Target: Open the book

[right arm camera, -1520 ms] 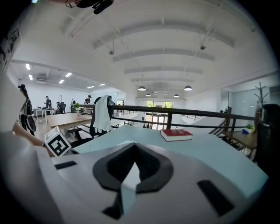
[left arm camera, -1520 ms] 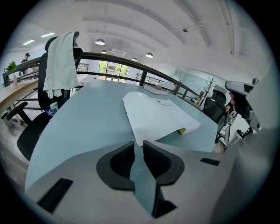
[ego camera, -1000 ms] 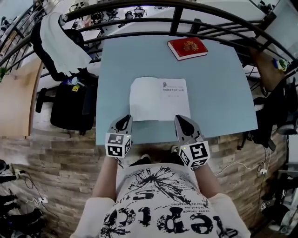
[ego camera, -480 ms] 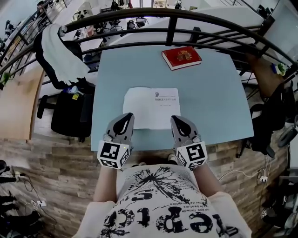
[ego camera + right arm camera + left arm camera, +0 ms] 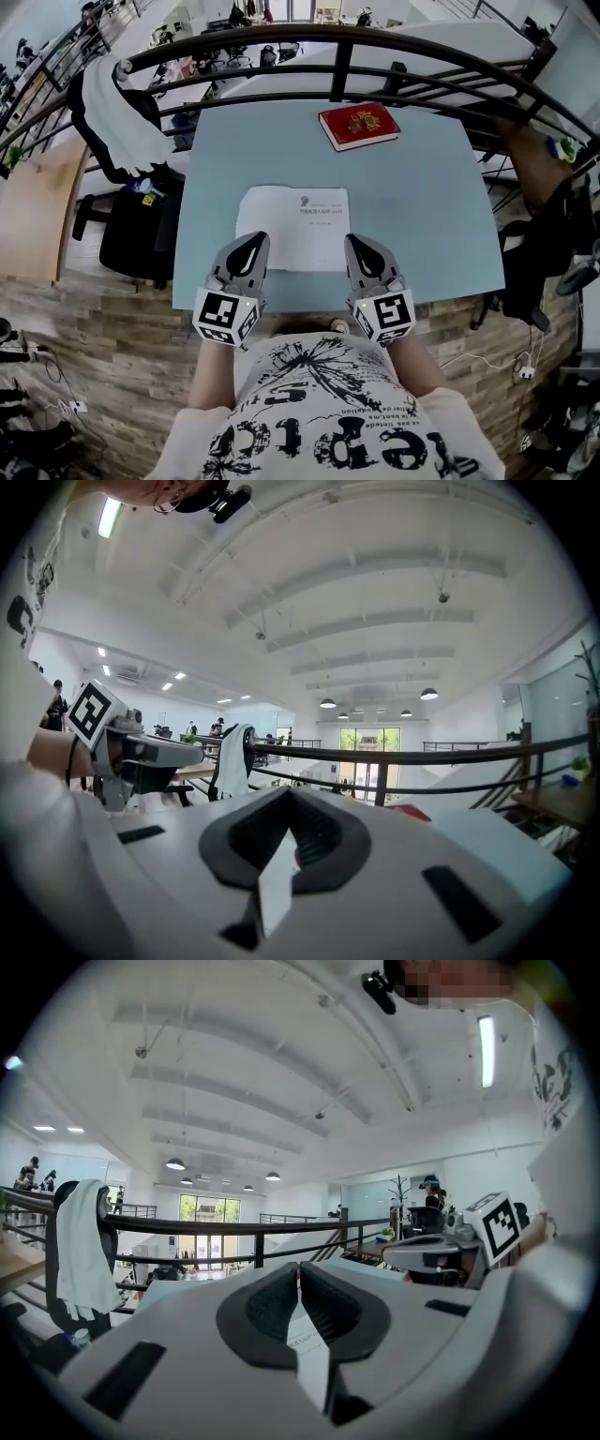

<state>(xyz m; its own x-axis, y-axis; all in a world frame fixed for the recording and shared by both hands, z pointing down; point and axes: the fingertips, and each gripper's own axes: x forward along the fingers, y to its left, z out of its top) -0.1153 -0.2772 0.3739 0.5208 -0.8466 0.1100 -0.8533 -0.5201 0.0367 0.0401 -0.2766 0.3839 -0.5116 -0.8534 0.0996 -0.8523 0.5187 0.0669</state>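
Lying open and flat on the table, the book shows white pages close to the near edge, in front of the person. Both tongs hover at that edge, the left gripper and right gripper each with jaws pressed together on nothing. Opening looks done. The sound finish is to draw both clear without brushing the pages, lest one flip back. A red book sits at the far edge.

Noted light-blue table ahead of the left gripper. Black curved railing beyond it; chair draped in white cloth to its left. Plank-patterned floor below. White ceiling, round lamps, glazed doors far ahead.
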